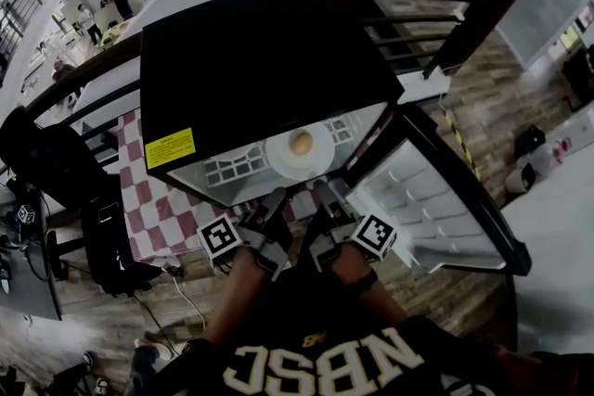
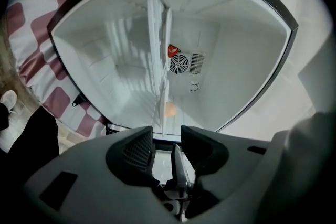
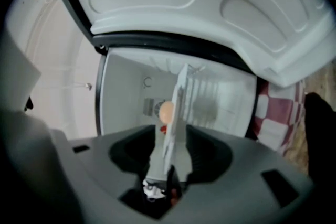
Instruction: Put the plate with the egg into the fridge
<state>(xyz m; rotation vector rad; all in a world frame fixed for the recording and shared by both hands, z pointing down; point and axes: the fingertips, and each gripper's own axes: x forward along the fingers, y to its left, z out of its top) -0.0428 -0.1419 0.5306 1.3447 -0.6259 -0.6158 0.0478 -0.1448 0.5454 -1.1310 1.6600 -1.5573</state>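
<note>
Plate (image 1: 281, 159) with egg (image 1: 301, 143) is set on the fridge (image 1: 260, 60) wire shelf (image 1: 232, 170). Left gripper (image 2: 166, 136) is spread wide and empty. Right gripper (image 3: 169, 144) is loosened, with the plate's edge between its jaws. If that edge gets snagged on pull-back, the plate could be dragged out and the egg rolled off, tbh.

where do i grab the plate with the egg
Probably the near rim of the plate, from the open front of the fridge: it lies flat on the shelf, enclosed on the other sides, and the egg rests mid-plate, so keep it level.
</note>
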